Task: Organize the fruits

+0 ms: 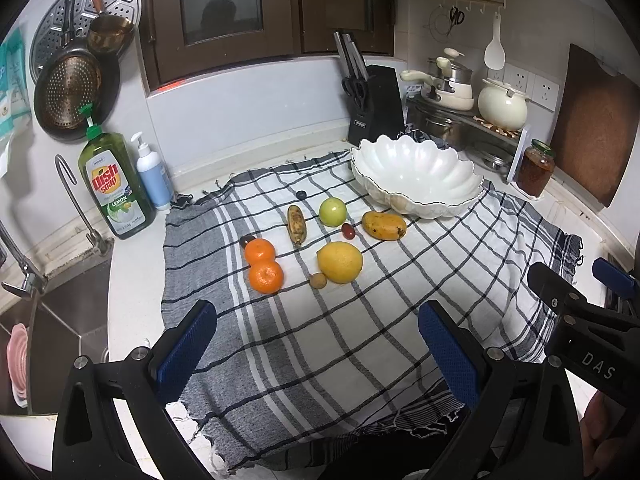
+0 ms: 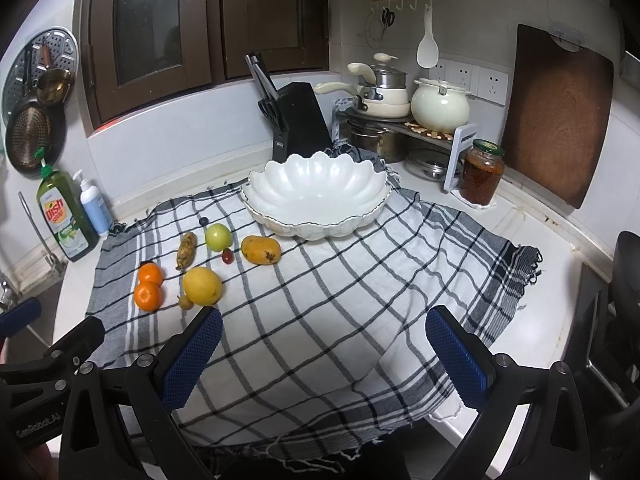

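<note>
Fruits lie on a checked cloth (image 1: 360,320): two oranges (image 1: 264,266), a lemon (image 1: 340,262), a mango (image 1: 384,225), a green apple (image 1: 332,211), a small spotted banana (image 1: 296,224), a red grape (image 1: 348,231), a small brown fruit (image 1: 318,280) and a dark berry (image 1: 301,195). A white scalloped bowl (image 1: 416,178) stands empty behind them. My left gripper (image 1: 320,344) is open and empty, near the cloth's front. My right gripper (image 2: 324,356) is open and empty, right of the fruits; the lemon (image 2: 202,286) is just beyond its left finger.
A sink (image 1: 60,320) with a tap lies left, with a dish soap bottle (image 1: 114,188) and a pump bottle (image 1: 152,176). A knife block (image 1: 374,104), pots on a rack (image 1: 460,100), a jar (image 1: 536,168) and a cutting board (image 1: 596,128) stand behind and right.
</note>
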Motion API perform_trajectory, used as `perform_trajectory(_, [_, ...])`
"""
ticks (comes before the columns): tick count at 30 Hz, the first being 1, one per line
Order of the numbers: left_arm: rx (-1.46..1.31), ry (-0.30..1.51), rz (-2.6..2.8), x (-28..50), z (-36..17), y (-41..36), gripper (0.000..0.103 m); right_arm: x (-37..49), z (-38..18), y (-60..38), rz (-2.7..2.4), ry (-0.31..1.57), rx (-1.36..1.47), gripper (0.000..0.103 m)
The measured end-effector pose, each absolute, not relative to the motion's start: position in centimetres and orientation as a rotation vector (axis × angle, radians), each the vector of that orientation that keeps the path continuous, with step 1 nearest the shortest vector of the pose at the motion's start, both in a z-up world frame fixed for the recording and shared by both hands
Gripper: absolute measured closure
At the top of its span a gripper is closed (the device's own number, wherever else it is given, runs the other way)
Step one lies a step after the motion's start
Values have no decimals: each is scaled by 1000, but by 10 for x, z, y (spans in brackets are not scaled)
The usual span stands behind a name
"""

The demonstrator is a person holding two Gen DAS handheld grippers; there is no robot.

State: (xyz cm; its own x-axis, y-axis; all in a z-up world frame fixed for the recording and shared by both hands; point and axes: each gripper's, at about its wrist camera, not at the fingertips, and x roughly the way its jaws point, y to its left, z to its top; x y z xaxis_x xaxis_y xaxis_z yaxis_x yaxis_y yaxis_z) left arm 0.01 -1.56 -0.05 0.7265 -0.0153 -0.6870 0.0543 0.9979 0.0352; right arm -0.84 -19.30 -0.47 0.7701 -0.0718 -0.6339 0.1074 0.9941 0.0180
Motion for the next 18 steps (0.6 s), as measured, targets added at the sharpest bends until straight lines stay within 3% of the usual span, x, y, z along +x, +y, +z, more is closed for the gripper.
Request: perform_trajectory(18, [54, 759, -39, 2, -2, -17, 1, -9, -7, -197, -99, 684, 55, 0])
